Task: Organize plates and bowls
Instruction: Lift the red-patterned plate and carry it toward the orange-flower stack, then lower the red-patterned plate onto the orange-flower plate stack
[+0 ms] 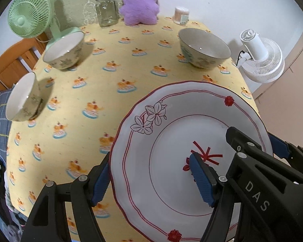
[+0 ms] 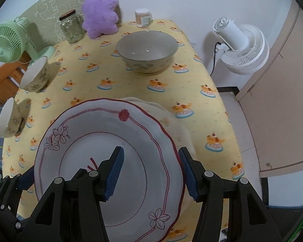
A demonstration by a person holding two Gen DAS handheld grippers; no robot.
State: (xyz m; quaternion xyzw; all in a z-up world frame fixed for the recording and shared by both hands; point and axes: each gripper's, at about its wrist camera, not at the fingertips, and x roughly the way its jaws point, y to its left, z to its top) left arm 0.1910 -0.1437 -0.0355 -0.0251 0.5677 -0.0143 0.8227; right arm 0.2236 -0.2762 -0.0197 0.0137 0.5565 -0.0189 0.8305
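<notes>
Both grippers, left (image 1: 151,181) and right (image 2: 151,175), grasp one plate (image 1: 171,125) by opposite rims; three bowls (image 2: 147,50) remain scattered, unstacked.

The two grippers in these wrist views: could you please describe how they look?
Both the left gripper and right gripper are matte black plastic linkages with round silver pivot pins. Their fingers carry ribbed blue pads. The right gripper's body shows white letters "DAS" in the left wrist view.
</notes>
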